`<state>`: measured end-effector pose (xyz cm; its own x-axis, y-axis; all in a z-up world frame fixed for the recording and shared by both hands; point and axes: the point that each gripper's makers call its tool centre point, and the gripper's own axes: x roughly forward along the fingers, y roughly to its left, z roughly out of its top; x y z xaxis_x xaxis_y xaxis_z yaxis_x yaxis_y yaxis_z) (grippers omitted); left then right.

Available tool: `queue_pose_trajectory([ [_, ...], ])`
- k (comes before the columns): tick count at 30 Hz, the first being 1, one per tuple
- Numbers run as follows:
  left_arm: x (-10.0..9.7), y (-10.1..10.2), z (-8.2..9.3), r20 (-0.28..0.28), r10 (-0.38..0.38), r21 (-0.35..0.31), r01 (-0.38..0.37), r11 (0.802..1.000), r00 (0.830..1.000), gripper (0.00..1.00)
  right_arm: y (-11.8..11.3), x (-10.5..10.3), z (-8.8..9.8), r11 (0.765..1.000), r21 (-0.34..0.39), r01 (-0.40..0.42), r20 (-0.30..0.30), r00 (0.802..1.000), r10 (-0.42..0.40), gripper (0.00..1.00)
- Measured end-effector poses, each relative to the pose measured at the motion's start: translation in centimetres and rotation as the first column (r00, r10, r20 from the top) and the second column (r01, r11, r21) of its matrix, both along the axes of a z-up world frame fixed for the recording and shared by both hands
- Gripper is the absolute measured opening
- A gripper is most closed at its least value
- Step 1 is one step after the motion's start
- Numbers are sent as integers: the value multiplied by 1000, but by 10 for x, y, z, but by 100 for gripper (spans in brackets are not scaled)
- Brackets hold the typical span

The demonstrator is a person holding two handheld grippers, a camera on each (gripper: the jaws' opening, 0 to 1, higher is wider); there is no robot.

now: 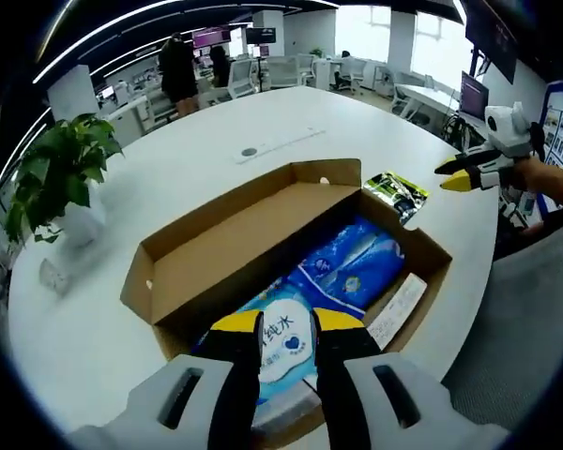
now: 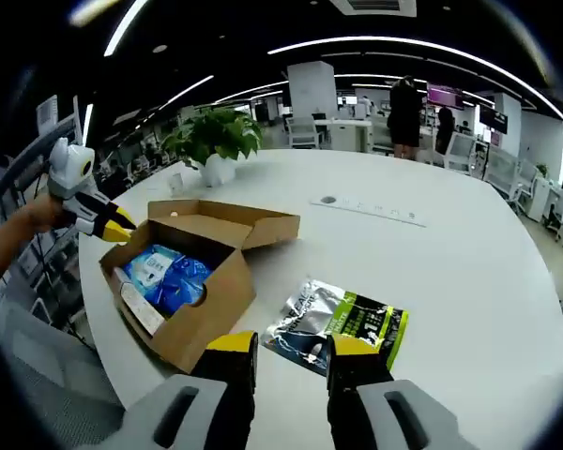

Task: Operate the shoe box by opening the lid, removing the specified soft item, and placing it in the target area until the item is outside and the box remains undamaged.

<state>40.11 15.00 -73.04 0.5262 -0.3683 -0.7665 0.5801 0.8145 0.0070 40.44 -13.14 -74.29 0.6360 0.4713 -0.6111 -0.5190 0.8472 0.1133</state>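
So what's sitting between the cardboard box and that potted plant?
Nothing: in the right gripper view, bare white table separates the open box from the potted plant.

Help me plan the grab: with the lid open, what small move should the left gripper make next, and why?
Probably lower the left gripper, jaws open, onto the blue soft pack lying exposed in the open shoe box, then close; the right gripper hovers over the green packet on the table.

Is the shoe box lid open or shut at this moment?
Open. The lid is folded back from the shoe box, and blue soft packs show inside. Both views agree.
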Motion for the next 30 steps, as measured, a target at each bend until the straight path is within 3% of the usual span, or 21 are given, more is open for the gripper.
queue_pose_trajectory([
  [11, -13, 30, -1, 5, 60, 12, -60, 998, 998, 20, 40, -7, 13, 995, 20, -102, 15, 995, 102, 30],
  [30, -32, 75, -9, 9, 165, 27, -165, 986, 986, 21, 92, -18, 6, 976, 39, -216, 0, 976, 216, 30],
])
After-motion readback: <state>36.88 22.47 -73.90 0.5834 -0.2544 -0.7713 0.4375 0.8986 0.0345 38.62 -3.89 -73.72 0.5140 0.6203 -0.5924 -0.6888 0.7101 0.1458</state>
